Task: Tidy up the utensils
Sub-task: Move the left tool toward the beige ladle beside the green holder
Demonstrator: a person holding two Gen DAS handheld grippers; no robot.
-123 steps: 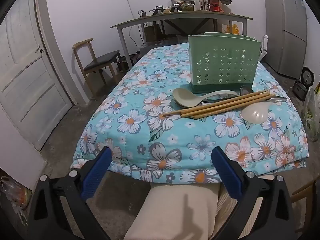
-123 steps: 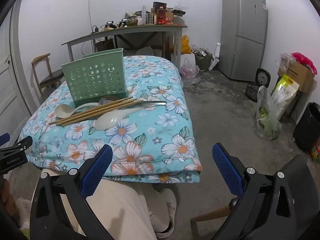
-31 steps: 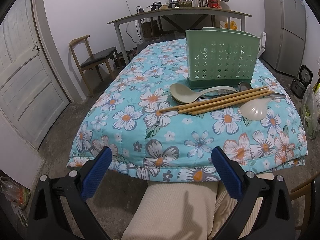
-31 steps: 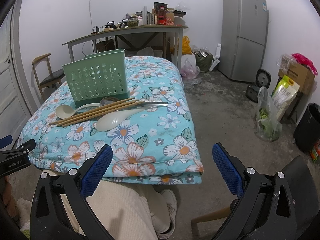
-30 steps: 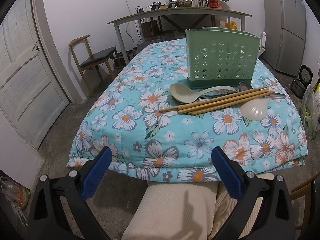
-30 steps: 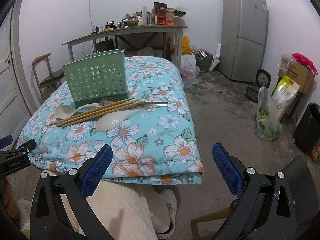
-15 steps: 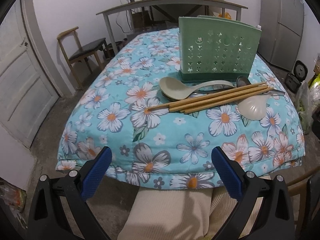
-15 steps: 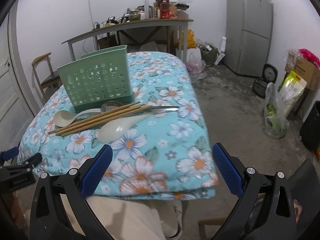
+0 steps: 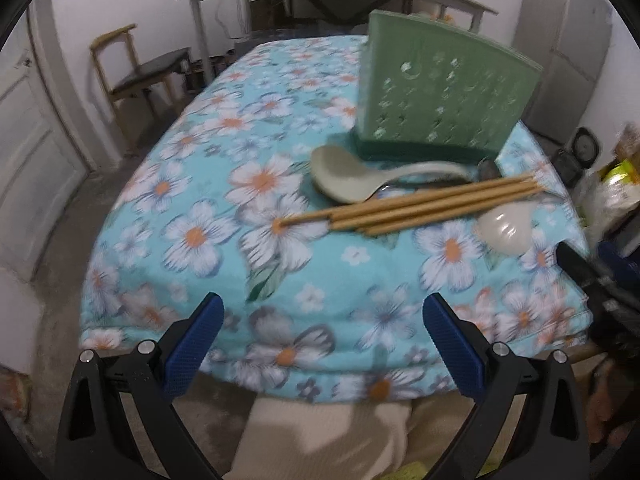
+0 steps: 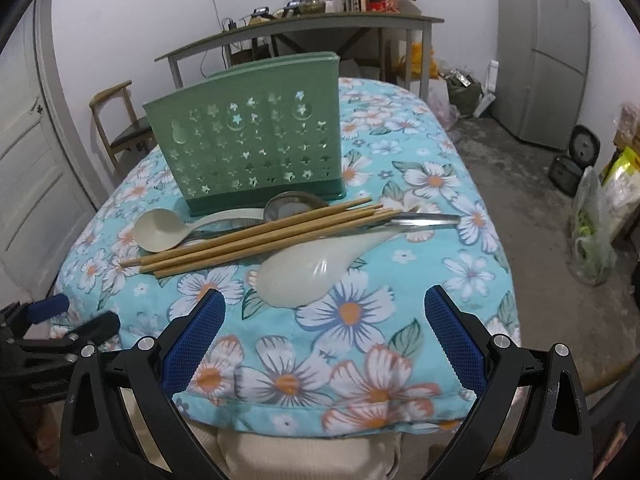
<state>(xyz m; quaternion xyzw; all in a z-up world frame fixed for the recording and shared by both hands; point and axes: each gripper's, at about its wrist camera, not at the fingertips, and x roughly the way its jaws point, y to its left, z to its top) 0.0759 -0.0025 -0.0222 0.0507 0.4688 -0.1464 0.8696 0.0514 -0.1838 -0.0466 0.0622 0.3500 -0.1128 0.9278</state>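
Note:
A green perforated utensil holder [image 10: 256, 156] [image 9: 444, 104] stands upright on the floral-covered table [image 10: 432, 184]. In front of it lie a beige spoon [image 10: 160, 230] [image 9: 344, 178], several wooden chopsticks [image 10: 260, 234] [image 9: 420, 208], a white ladle [image 10: 312, 270] [image 9: 502, 230] and a metal spoon [image 10: 296, 204], partly under the chopsticks. My right gripper [image 10: 322, 332] is open over the table's near edge, just short of the white ladle. My left gripper [image 9: 320, 338] is open at the near edge, left of the utensils. Both hold nothing.
A wooden chair [image 10: 120, 120] stands left of the table by a white door [image 10: 28, 184]. A cluttered grey table [image 10: 304, 28] lines the back wall. A fridge [image 10: 544, 56] and bags [image 10: 600, 224] stand on the right. The person's beige trousers [image 9: 328, 436] lie below the grippers.
Both grippers have moved forward toward the table, so the utensils look larger and closer. The right gripper now hangs over the table edge near the white ladle. Nothing was grasped.

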